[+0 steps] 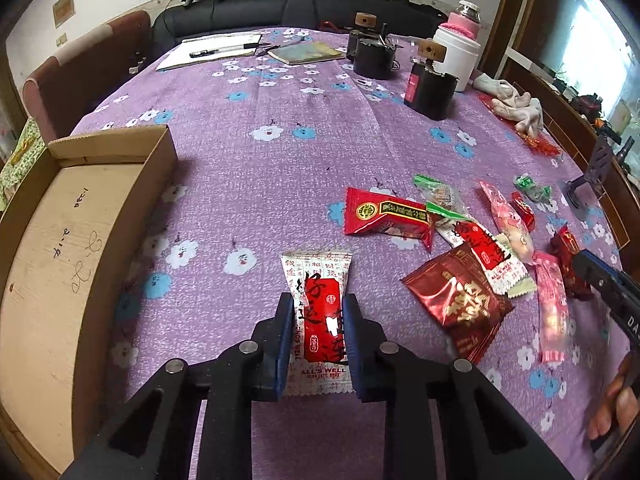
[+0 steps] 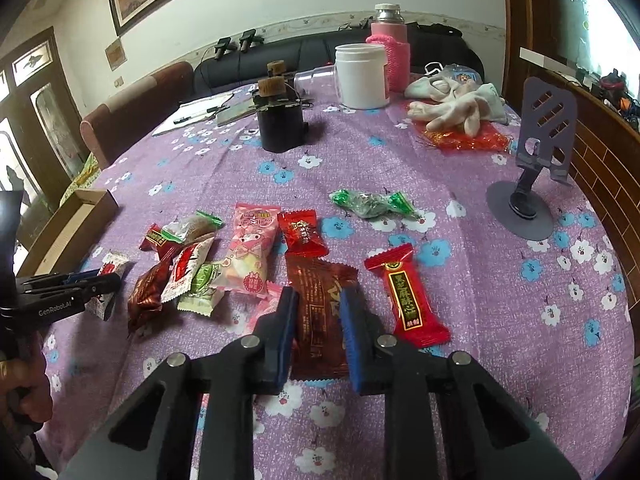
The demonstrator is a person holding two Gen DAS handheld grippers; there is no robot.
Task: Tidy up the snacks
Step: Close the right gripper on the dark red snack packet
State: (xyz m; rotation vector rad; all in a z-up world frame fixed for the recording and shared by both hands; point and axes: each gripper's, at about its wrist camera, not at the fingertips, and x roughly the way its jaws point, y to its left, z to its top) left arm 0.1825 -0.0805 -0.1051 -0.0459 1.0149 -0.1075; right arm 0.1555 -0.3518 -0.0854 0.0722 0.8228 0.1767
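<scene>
Barely begun: the cardboard box point(image 1: 80, 216) at the left lies empty, the left gripper point(image 1: 316, 336) clamps a white-and-red packet point(image 1: 318, 304), the right gripper point(image 2: 318, 332) a brown packet point(image 2: 320, 312), remaining snacks point(image 2: 248, 256) scattered between.

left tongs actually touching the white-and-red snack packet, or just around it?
Touching. The left wrist view shows the left tongs with both blue pads pressed against the sides of the white-and-red snack packet, no gap either side.
</scene>
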